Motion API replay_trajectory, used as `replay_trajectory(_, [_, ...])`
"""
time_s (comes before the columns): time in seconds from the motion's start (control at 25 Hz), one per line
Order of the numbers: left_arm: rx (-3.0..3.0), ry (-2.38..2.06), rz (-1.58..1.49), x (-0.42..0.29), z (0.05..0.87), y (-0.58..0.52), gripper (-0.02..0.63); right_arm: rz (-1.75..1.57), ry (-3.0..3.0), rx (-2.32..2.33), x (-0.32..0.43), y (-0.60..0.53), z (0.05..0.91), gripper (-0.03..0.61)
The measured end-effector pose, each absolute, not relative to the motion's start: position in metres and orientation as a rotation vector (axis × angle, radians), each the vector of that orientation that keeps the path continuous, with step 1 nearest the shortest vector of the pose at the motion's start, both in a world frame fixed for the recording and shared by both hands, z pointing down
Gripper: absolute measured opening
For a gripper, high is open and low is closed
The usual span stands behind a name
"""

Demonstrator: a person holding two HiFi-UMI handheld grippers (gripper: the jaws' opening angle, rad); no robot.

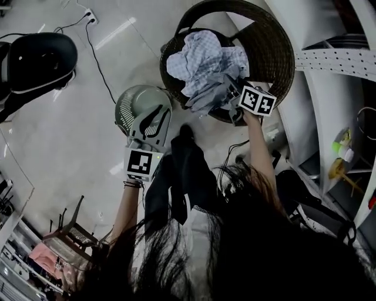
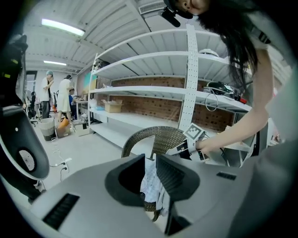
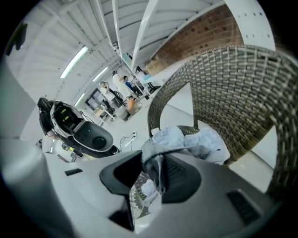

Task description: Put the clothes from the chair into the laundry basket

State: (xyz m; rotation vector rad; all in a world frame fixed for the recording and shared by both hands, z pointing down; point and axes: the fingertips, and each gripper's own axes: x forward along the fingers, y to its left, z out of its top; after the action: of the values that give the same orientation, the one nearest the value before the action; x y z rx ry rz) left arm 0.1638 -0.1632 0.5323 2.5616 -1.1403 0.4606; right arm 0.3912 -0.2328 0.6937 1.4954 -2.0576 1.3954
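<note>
Head view: one wicker chair (image 1: pixel 276 47), one clothes pile (image 1: pixel 200 59); right hand-held gripper (image 1: pixel 230 91) clamps it, left hand-held gripper (image 1: pixel 151 117) gapes empty.

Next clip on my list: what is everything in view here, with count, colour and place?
wicker chair: one, dark brown, upper middle of head view.
clothes: one pile, pale blue check and grey, on the chair seat.
laundry basket: one, grey-green, on the floor left of the chair.
black machine: one, on the floor, far left.
shelving: one unit, white, right of the chair.
power strip: one, white, black cable, floor near top edge.
bystanders: two, light tops, far back in left gripper view.
left claw: one, grey, open and empty, above the basket.
right claw: one, grey, shut on a grey garment from the pile.
</note>
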Motion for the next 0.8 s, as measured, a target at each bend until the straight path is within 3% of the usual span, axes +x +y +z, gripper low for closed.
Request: replay_trajectory(0.8, [2.485, -1.467, 0.353, 0.007, 0.397, -0.027, 0.084, 1.136, -2.524, 1.489, 0.263, -0.143, 0.411, 0.127])
